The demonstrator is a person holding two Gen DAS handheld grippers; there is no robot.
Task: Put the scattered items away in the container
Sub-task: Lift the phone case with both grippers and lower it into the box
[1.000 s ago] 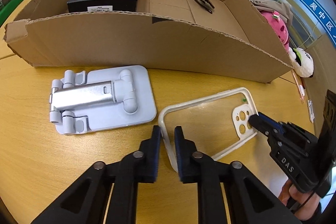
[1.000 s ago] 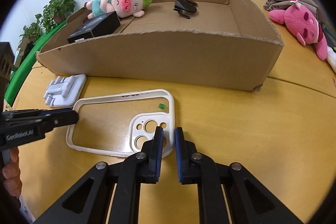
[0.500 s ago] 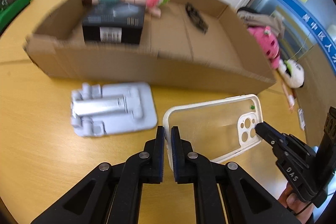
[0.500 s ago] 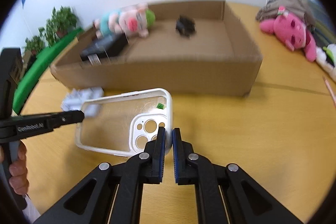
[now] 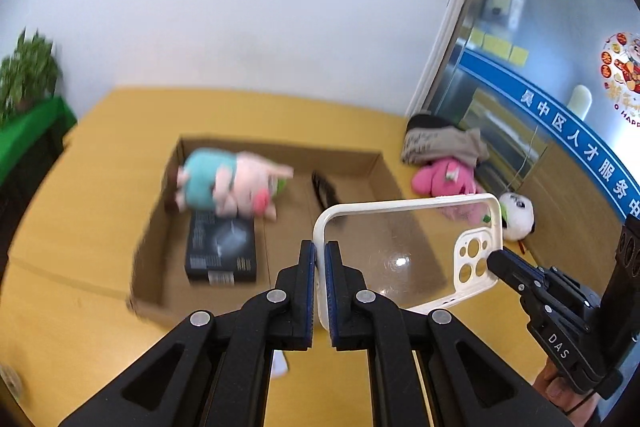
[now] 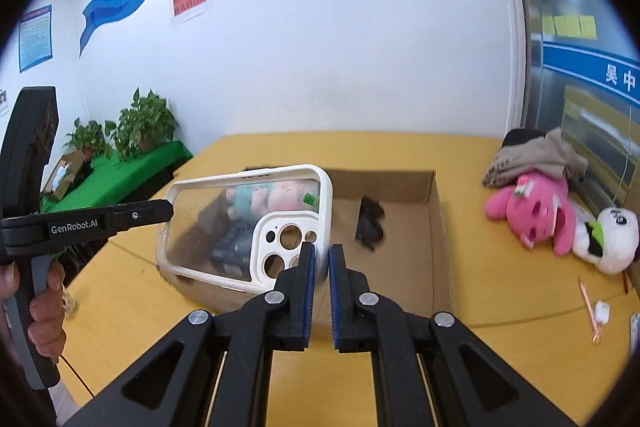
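A clear phone case (image 5: 400, 247) with a white rim hangs in the air in front of the open cardboard box (image 5: 280, 149). My left gripper (image 5: 320, 251) is shut on the rim of its plain end. My right gripper (image 6: 322, 255) is shut on the rim beside the camera cutouts. Each wrist view shows the other gripper's tip at the far end of the case (image 6: 240, 227): the right gripper (image 5: 494, 261) and the left gripper (image 6: 170, 209). In the box (image 6: 438, 227) lie a pig plush (image 5: 228, 187), a black carton (image 5: 222, 247) and black glasses (image 5: 322, 187).
Right of the box on the yellow table (image 6: 500, 347) lie a pink plush (image 6: 536, 211), a panda plush (image 6: 608, 239) and a grey bundle of cloth (image 6: 536, 155). A pen (image 6: 588, 303) lies near the right edge. Potted plants (image 6: 140, 127) stand on a green shelf at the left.
Both grippers shut on the ends of the phone case and lifted it off the table. The views rose and now look down into the box from higher up.
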